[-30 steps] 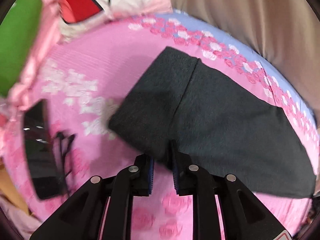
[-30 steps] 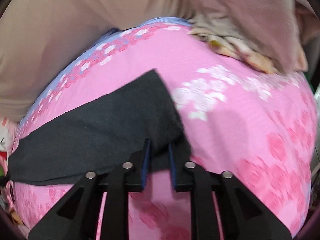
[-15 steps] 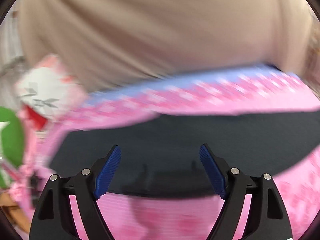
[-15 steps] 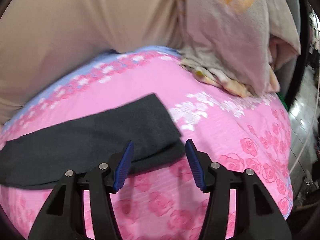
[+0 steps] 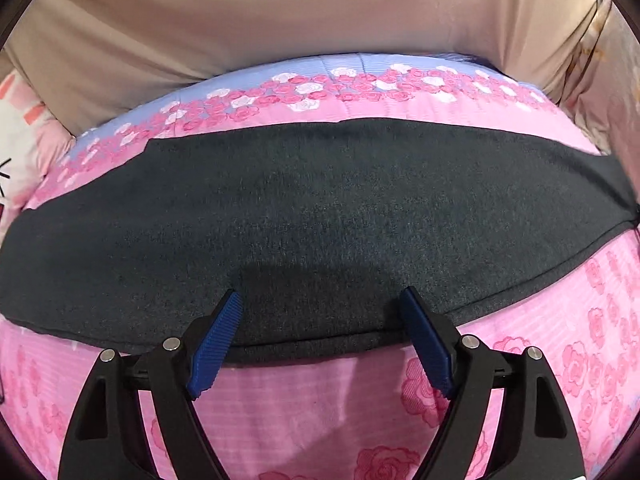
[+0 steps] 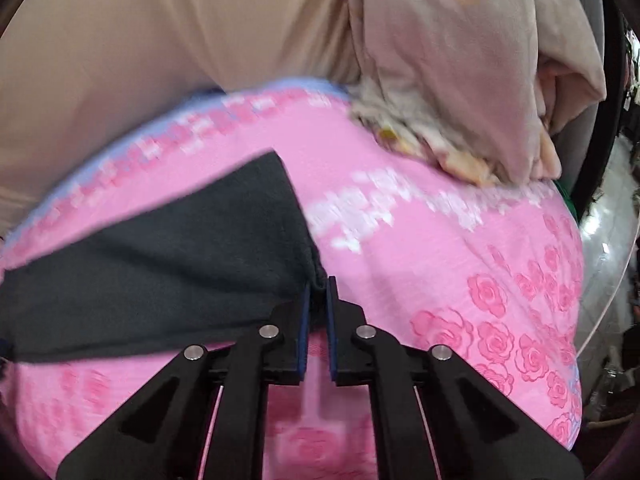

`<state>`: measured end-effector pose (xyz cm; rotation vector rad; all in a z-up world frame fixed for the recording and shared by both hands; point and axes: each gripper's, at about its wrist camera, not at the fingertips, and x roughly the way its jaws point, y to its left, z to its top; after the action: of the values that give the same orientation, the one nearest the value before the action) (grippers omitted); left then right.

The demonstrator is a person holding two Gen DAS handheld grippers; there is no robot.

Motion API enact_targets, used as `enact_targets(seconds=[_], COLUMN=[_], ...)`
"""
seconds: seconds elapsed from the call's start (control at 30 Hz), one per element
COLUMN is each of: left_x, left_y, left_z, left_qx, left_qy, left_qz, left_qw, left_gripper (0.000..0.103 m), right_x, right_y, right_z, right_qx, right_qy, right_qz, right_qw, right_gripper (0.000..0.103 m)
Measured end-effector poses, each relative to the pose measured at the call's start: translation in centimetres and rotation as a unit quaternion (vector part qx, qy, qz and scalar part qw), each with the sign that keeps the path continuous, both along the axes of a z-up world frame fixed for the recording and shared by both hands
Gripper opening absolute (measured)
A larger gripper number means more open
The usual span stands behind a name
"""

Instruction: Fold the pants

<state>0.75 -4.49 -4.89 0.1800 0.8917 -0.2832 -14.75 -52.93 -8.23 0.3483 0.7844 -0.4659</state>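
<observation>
Pants [image 5: 320, 216]: dark, flat on pink bedspread [image 5: 280, 412]. Right gripper [image 6: 318, 292] pinches pants' near corner, prob. for next fold. Left gripper [image 5: 320, 320] spread wide over pants' near edge, grips nothing.

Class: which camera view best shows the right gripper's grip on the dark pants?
The right wrist view: the right gripper is shut on the near corner of the pants. The left wrist view shows the pants spread wide, but not that grip.
</observation>
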Motion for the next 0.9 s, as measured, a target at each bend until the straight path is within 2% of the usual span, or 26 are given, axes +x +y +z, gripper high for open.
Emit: enact_targets(seconds=[0.07,0.1,0.13,0.23,0.3,0.37,0.4,0.43,0.47,0.5,0.53,0.67,0.8,0.9], left_x=[0.0,-0.1,0.0,-0.1,-0.1,-0.1,-0.2,-0.3,-0.3,-0.3,-0.3,-0.4,-0.4,-0.4], left_y=[0.2,0.2,0.2,0.1,0.2,0.4,0.5,0.6,0.6,0.6,0.6,0.6,0.6,0.7], left_z=[-0.1,-0.2,-0.2,-0.1,-0.1,0.0,0.1,0.1,0.2,0.2,0.2,0.3,0.3,0.3], left_qx=[-0.006,-0.007,-0.007,-0.009,-0.013,-0.019,-0.022,-0.026,-0.026,-0.027,-0.026,-0.023,-0.025,-0.025], left_qy=[0.002,0.002,0.001,-0.001,0.0,-0.001,-0.002,-0.005,-0.006,-0.008,-0.009,-0.011,-0.009,-0.008], left_qz=[0.0,-0.002,-0.003,-0.007,-0.009,-0.009,-0.009,-0.009,-0.009,-0.01,-0.01,-0.011,-0.011,-0.008], left_qw=[1.0,1.0,1.0,0.9999,0.9999,0.9998,0.9997,0.9996,0.9996,0.9996,0.9996,0.9996,0.9996,0.9996], left_gripper=[0.079,0.079,0.079,0.079,0.08,0.081,0.082,0.083,0.084,0.084,0.084,0.085,0.085,0.086], right_x=[-1.0,-1.7,-2.1,-2.0,-0.9,-0.1,0.4,0.9,1.4,1.8,2.1,2.7,5.2,8.3], right_y=[-0.5,-0.8,-1.0,-1.8,-2.0,-1.5,-1.3,-1.2,-1.0,-0.8,-0.4,3.6,12.4,20.4], right_z=[0.8,1.3,1.6,0.8,-0.3,-0.1,0.0,-0.1,-0.2,-0.2,0.3,5.2,11.5,13.5], right_qx=[0.013,0.024,0.04,0.121,0.131,0.116,0.114,0.118,0.123,0.113,0.107,0.098,0.083,0.077], right_qy=[-0.023,-0.041,-0.054,-0.073,-0.053,-0.051,-0.049,-0.05,-0.045,-0.039,-0.038,-0.095,-0.134,-0.129], right_qz=[-0.015,-0.019,-0.019,-0.007,-0.015,-0.014,-0.009,-0.002,0.001,-0.005,-0.005,0.039,0.144,0.231], right_qw=[1.0,0.999,0.998,0.99,0.99,0.992,0.992,0.992,0.991,0.993,0.994,0.99,0.977,0.961], right_gripper=[0.023,0.04,0.05,0.052,0.054,0.057,0.057,0.041,0.031,0.014,0.009,0.008,0.008,0.008])
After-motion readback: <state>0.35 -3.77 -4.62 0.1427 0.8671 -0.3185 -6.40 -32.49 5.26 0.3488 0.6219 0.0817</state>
